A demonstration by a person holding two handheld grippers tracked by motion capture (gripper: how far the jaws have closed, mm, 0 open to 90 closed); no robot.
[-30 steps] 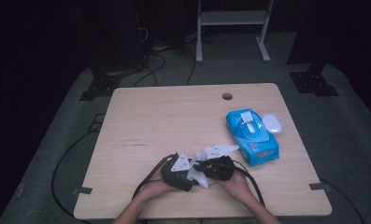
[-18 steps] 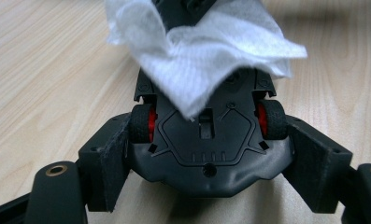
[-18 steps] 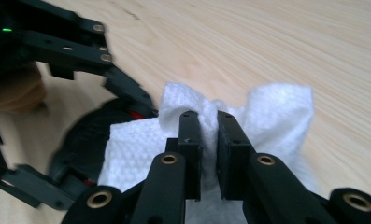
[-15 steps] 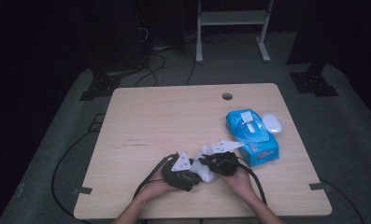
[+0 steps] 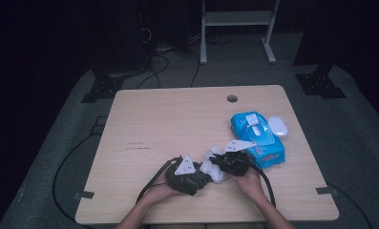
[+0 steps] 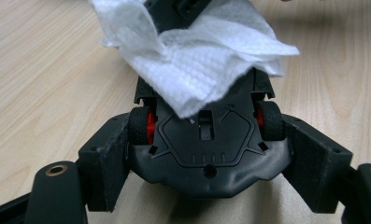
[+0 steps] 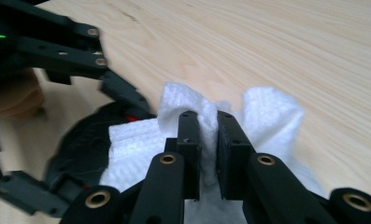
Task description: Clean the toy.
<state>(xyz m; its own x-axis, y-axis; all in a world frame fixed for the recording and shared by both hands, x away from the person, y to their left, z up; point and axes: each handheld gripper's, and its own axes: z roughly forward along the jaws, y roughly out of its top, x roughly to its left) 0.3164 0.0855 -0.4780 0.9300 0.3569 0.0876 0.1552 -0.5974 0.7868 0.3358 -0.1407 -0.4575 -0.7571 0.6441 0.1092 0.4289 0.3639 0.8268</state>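
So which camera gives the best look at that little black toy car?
The left gripper view: the toy car sits underside-up between the left tool's jaws, red wheel hubs clear. The right gripper view shows a blurred part under the white wipe; the high view, a dark lump.

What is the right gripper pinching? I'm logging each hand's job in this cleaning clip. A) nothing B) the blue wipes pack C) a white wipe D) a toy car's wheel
C: in the right gripper view the right gripper has its jaws nearly together on a fold of the white wipe, which drapes over the black toy car clamped by the left gripper.
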